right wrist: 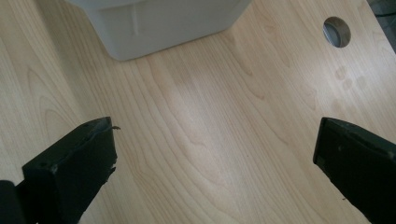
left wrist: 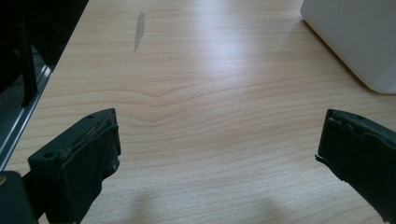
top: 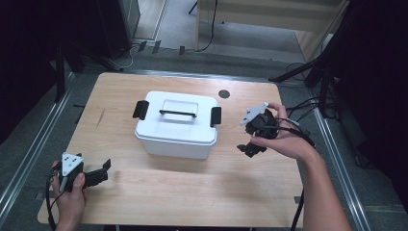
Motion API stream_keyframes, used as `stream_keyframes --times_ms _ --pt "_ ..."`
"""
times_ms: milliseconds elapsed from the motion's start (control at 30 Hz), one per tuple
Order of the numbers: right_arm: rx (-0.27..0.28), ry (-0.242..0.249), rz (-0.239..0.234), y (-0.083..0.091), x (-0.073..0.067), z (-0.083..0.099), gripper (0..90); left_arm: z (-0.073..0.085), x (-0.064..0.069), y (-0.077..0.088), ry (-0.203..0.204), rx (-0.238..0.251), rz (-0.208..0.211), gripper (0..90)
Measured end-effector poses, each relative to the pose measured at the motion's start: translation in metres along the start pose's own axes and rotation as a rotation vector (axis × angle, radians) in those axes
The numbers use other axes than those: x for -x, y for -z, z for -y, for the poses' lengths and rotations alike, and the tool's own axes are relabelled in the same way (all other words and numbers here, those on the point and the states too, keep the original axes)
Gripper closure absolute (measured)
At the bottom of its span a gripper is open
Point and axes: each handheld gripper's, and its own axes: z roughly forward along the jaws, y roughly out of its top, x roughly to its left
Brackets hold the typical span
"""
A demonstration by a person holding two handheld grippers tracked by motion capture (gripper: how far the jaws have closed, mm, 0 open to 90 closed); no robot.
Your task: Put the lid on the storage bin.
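At the middle of the surface [top: 144, 192] sits the white box [top: 176, 126], lid clipped on, while the left gripper [top: 98, 175] and right gripper [top: 252, 139] wait with jaws wide and empty, likely about to reach its side clips.

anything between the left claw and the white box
No, just bare wood. In the high view the table lies bare between the left claw and the white box; the left gripper view shows the same stretch.
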Motion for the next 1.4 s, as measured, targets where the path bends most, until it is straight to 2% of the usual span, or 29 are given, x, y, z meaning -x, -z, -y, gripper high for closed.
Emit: stream_keyframes --times_ms 167,267,533,900,1233,1400 --pt "0.034 -0.027 0.032 0.000 -0.001 0.013 0.0 0.000 0.000 0.000 0.000 0.000 0.000 0.0" --pt "0.058 -0.047 0.031 0.000 0.000 0.020 0.0 0.000 0.000 0.000 -0.003 0.000 -0.001 0.0" --pt "0.064 -0.095 0.039 -0.009 -0.004 0.042 0.0 0.000 0.000 0.000 -0.004 -0.002 -0.002 0.0" --pt "0.057 -0.131 0.053 -0.022 -0.009 0.073 0.0 0.000 0.001 0.000 -0.006 -0.001 -0.003 0.0" --pt "0.076 -0.182 0.064 -0.032 -0.016 0.101 0.0 0.000 0.001 0.000 -0.007 -0.001 -0.005 0.0" --pt "0.116 -0.225 0.067 -0.034 -0.020 0.114 0.0 0.000 0.001 0.000 -0.008 -0.002 -0.005 0.0"
